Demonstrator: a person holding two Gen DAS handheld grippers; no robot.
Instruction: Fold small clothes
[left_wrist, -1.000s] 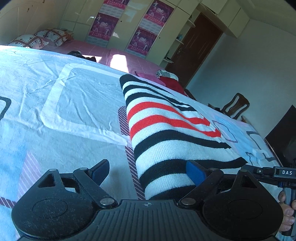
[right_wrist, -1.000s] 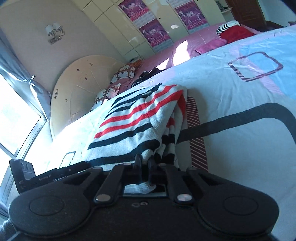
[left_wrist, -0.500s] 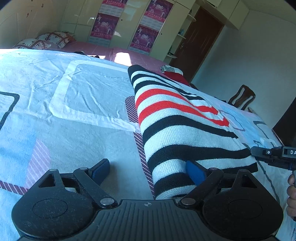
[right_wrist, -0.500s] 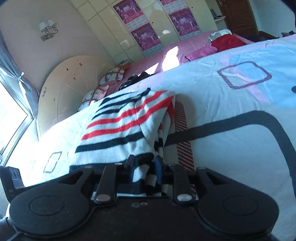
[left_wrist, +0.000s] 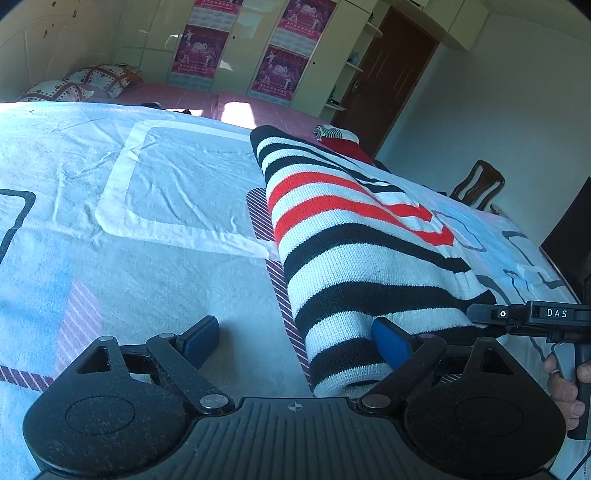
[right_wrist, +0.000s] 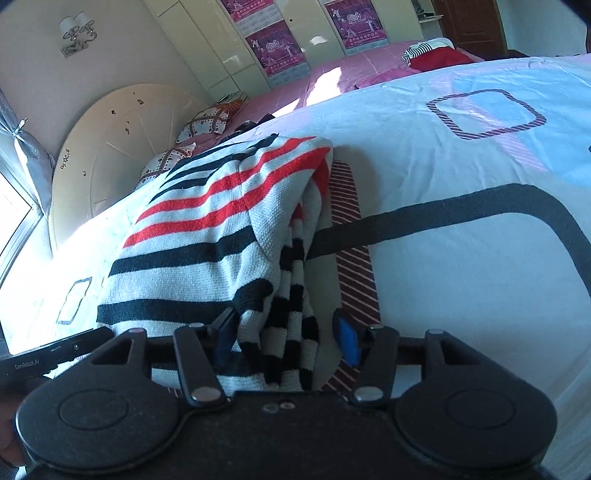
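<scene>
We see the ribbed black, white and red striped knit sweater (right_wrist: 207, 236) folded oblong on the wrinkled printed cotton bedsheet (left_wrist: 155, 192). Our right gripper (right_wrist: 286, 338), at six o'clock, has just been opening, its jaws loose around the hem; our left gripper (left_wrist: 295, 338) gapes wide.

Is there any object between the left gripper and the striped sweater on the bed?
Nothing visible. The left gripper stands open right at the folded striped sweater; only bare bedsheet lies between its fingers.

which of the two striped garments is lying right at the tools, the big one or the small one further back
The big black, white and red striped sweater, folded on the bedspread. The small striped garment lies far back on the pink bed.
</scene>
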